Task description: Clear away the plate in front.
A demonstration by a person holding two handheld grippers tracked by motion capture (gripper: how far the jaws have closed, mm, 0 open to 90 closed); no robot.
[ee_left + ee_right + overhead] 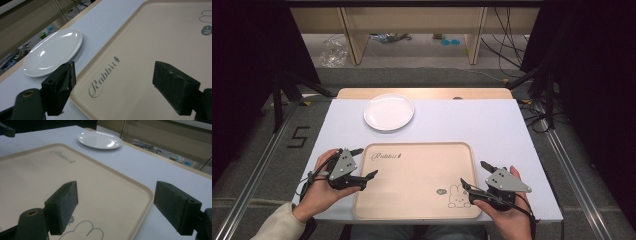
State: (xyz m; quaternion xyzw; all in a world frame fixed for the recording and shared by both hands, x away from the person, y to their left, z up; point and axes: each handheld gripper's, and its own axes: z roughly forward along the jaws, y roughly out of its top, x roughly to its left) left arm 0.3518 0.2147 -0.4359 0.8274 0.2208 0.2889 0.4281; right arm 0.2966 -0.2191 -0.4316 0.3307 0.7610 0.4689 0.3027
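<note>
A beige tray printed with a script word and a rabbit drawing lies at the table's near middle, with nothing on it. Beyond its far left corner sits a bare white plate. My left gripper hovers open over the tray's left rim, pointing right. My right gripper is open at the tray's near right corner, pointing left and away. In the left gripper view the jaws of the left gripper frame the tray, with the plate beyond. The right gripper straddles the tray's edge; the plate lies far off.
A white sheet covers the table, with a wooden strip along its far edge. Behind it stand wooden desk legs and floor cables. Dark stands flank both sides, and metal rails run along the floor.
</note>
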